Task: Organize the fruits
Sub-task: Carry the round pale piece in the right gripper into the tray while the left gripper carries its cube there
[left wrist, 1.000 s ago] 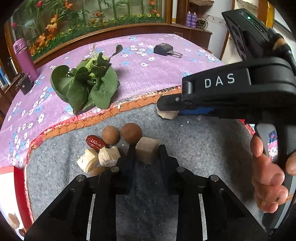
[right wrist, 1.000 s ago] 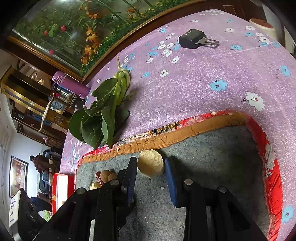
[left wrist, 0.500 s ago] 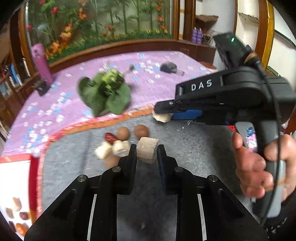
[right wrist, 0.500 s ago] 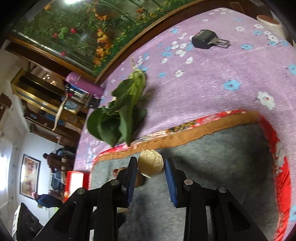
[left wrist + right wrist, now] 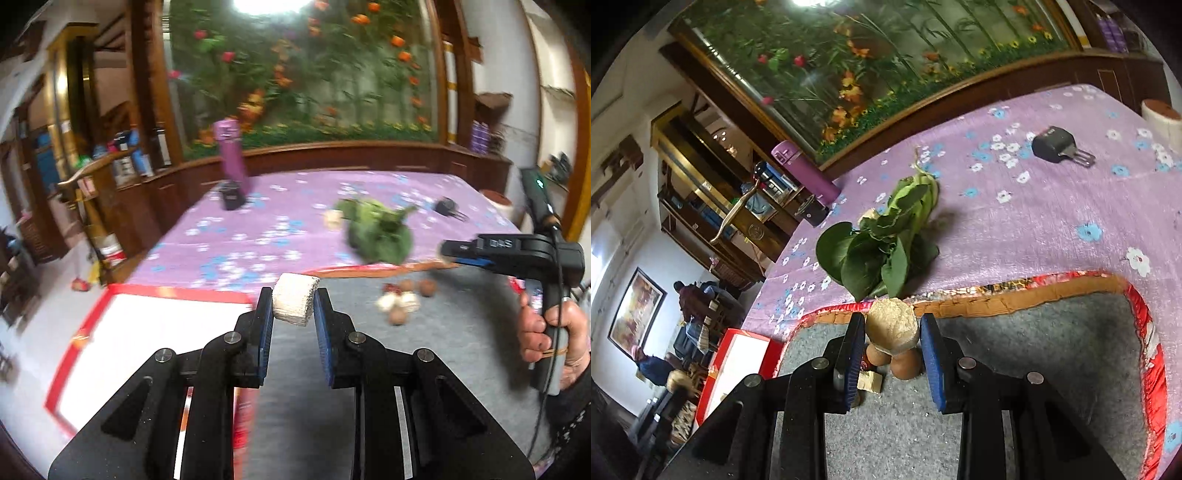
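Left claw (image 5: 293,308) grips a pale block (image 5: 295,298) at frame centre; right claw (image 5: 892,338) grips a tan chunk (image 5: 892,326) above the brown fruits (image 5: 905,363)

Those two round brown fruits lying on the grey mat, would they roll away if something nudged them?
Probably a little. The round brown fruits look smooth and ball-shaped, so a nudge should start them rolling. The fuzzy grey felt mat would likely slow them soon. The pale cut chunk close beside them might also block one side.
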`<state>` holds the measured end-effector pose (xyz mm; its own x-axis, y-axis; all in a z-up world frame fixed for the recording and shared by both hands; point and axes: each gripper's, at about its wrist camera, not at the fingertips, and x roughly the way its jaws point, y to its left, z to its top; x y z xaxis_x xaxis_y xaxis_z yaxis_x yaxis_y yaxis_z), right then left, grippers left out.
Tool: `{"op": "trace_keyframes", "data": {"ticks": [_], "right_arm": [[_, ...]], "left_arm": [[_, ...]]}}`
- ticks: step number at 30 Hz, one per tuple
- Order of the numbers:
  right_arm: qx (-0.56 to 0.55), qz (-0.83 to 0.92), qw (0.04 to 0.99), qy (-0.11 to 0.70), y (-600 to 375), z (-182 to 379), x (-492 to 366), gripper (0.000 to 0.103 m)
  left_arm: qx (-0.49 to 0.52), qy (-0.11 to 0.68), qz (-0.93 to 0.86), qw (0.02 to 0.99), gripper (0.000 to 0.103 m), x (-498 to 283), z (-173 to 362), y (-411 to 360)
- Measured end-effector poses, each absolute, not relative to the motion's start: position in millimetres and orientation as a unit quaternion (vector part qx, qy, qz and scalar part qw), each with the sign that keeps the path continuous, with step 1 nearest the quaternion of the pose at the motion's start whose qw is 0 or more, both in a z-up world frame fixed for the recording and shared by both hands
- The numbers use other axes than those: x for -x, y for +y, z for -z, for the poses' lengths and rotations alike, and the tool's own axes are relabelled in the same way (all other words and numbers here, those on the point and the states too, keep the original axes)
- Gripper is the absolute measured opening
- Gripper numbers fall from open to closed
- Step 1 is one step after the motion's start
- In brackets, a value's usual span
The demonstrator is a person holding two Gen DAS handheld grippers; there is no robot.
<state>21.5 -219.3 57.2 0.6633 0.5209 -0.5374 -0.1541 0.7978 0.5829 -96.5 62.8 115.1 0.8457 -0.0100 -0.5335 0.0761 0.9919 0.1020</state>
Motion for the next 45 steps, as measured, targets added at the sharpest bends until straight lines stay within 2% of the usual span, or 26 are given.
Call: {"op": "trace_keyframes", "data": {"ticks": [6,13,23,31,38,41,45], "right_arm": [[-0.246,-0.201,0.876,0.363,-194,-61,-13,0.030],[-0.220,-0.289,0.860,0.359,-102,-85,11,0.030],[-0.177,-0.372,0.822,0.393,21,-79,34,0.030],[-0.130,-0.386,0.799,0.443,94,-51,35,0.030],[-0.126,-0.401,0.782,0.460,114,-40,31,0.032],[-0.148,-0.410,0.784,0.442,103,-46,32,0.042],[-0.172,-0.391,0.799,0.422,72,-55,26,0.042]], "left_arm": [[-0.046,0.261,-0.031,0.964,0.021,116,-119,116],[-0.021,0.259,-0.060,0.964,0.021,124,-113,159],[0.030,0.304,-0.117,0.945,0.021,127,-76,241],[0.041,0.349,-0.119,0.929,0.021,118,-47,260],[0.046,0.374,-0.114,0.919,0.023,112,-34,261],[0.042,0.374,-0.116,0.919,0.025,113,-37,259],[0.031,0.360,-0.117,0.925,0.033,117,-47,251]]}}
